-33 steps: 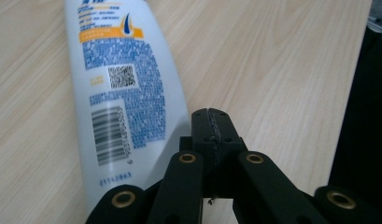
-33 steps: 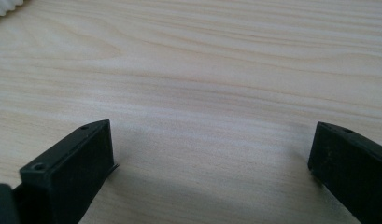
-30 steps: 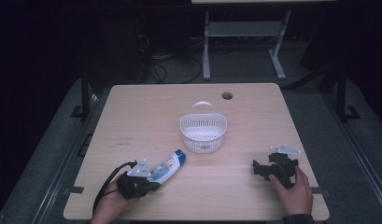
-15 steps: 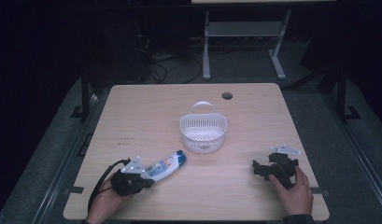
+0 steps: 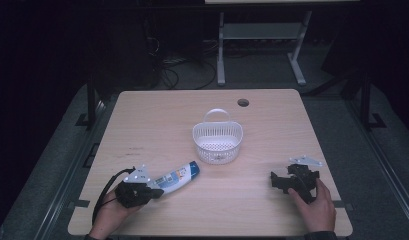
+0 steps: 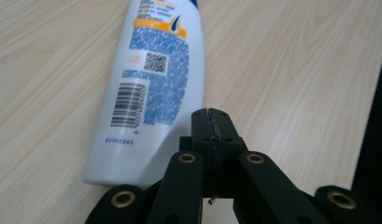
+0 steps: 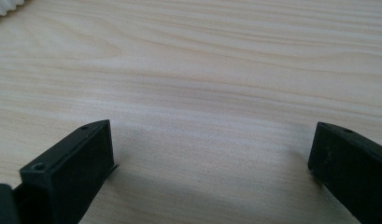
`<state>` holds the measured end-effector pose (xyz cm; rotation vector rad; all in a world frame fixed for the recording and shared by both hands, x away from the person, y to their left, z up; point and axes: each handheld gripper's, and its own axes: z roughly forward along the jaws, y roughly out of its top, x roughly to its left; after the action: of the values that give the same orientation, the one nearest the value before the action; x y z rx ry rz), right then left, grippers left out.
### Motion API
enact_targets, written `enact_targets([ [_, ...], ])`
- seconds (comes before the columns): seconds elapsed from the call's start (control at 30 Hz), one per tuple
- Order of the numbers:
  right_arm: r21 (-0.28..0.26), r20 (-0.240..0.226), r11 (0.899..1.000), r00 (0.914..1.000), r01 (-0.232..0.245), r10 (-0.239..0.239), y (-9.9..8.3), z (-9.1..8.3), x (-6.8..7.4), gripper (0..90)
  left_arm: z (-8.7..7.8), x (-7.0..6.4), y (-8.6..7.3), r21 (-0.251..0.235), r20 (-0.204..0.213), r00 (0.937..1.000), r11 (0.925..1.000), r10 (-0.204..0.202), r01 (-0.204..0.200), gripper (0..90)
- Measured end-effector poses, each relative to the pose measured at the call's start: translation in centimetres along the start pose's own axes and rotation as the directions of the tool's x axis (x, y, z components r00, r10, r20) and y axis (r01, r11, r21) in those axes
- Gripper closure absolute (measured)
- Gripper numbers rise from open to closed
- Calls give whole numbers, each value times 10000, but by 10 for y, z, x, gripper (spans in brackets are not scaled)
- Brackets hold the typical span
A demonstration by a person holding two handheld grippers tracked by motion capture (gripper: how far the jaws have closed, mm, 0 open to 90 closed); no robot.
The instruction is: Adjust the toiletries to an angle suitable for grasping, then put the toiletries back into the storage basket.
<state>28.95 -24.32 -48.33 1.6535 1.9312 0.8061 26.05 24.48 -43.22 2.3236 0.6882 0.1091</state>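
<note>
- High view: a pale wooden table (image 5: 142, 120) is seen from above, and a white plastic basket (image 5: 217, 138) with a looped handle is set near its middle.
- High view: a white bottle (image 5: 176, 177) with a blue cap is laid on its side on the table, near the front left, its cap end turned toward the basket but apart from it.
- High view: the left gripper (image 5: 153, 192) is held by the left hand (image 5: 110, 212) right at the bottle's flat bottom end; whether it touches the bottle cannot be told from here.
- High view: the right gripper (image 5: 275, 181) is held low by the right hand (image 5: 316, 202) near the front right corner, well apart from basket and bottle.
- Left gripper view: the jaws are pressed together with nothing between them, and the bottle's base lies just beside them to the left. A barcode and blue print are shown on the bottle's label.
- Right gripper view: the jaws are spread wide over bare wood grain, and a sliver of the basket's white rim is caught at the top left corner.
</note>
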Motion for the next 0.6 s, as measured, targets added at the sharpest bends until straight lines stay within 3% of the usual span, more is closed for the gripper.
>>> enact_targets([
  [0.27, 3, -1, 10000, 10000, -11, 11, 0, 0, 0, 0, -2, -1, 5, -338, 281, 9996, 9994, -58, 68, 708],
  [0.3, 8, 1, 10000, 10000, 9, -9, 0, 0, 0, 0, -3, 0, 8, -435, 366, 9993, 9990, -85, 101, 656],
  [0.6, 6, 2, 10000, 10000, 12, -12, 0, 0, 0, 0, -7, 6, 22, -685, 261, 9996, 9976, -113, 131, 477],
])
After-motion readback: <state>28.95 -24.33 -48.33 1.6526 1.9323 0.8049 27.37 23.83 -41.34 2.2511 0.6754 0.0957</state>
